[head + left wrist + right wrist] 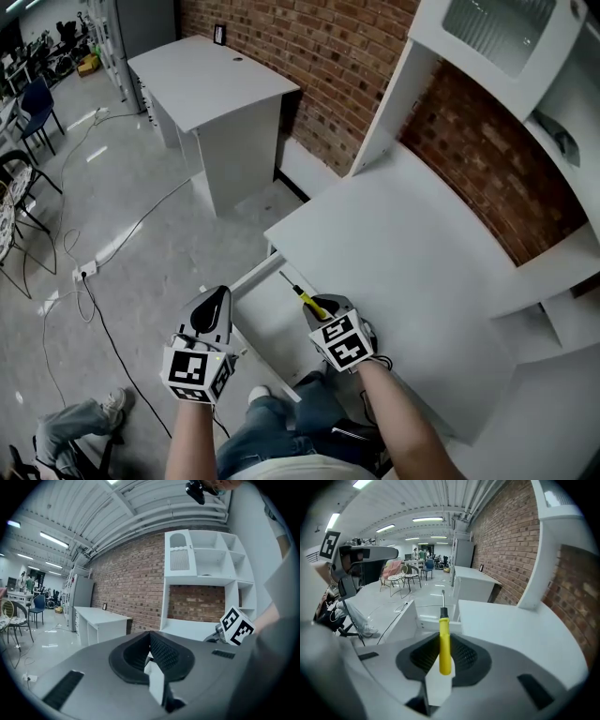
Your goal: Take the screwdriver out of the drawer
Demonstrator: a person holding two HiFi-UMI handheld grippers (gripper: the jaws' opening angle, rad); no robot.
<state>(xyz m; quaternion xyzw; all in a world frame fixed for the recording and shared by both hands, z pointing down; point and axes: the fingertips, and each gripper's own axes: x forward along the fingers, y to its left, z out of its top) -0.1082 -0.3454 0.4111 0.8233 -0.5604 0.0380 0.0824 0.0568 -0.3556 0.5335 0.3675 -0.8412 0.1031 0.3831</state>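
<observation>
Right hand-held gripper [443, 645]: closed tight on yellow screwdriver [444, 626]
Left hand-held gripper [150, 644]: closed, holding nothing
Drawer [267, 323]: open, under right hand-held gripper

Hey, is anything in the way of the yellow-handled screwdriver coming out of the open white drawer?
Nothing visible is. The right gripper is shut on the yellow-handled screwdriver and holds it above the open white drawer, with nothing over or against it. The left gripper is off to the side, apart.
</observation>
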